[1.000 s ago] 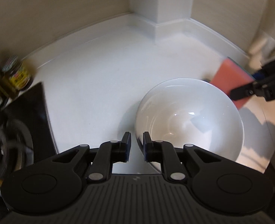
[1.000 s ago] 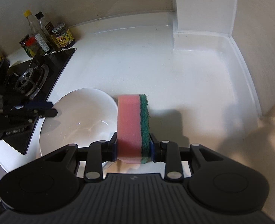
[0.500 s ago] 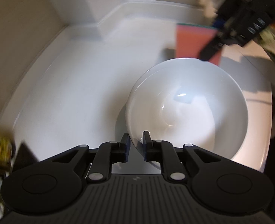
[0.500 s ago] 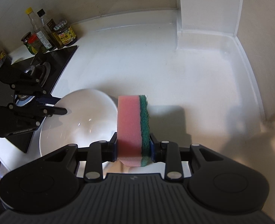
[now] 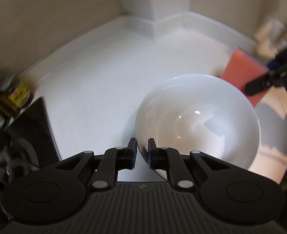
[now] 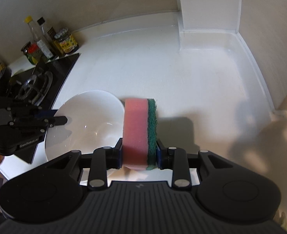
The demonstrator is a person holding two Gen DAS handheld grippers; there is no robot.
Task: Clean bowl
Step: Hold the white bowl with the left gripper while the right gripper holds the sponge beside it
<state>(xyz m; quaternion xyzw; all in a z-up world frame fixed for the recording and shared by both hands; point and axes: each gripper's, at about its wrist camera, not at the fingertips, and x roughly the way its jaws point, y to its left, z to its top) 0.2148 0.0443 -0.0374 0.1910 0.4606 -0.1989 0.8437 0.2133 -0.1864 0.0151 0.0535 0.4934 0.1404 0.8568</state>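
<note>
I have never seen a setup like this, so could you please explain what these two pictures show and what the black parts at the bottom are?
There is no robot here: a person holds a two-finger tool in each hand, and a wide-angle camera on each tool looks along its fingers. The black parts at the bottom are those tools.

One picture comes from the left tool. Its jaws straddle the near rim of a white bowl and are closing on it.

The other comes from the right tool, which grips a pink sponge with a green scouring side just beside the bowl.

Everything sits on a white countertop. A black gas stove is at the left, with bottles and jars behind it.
</note>
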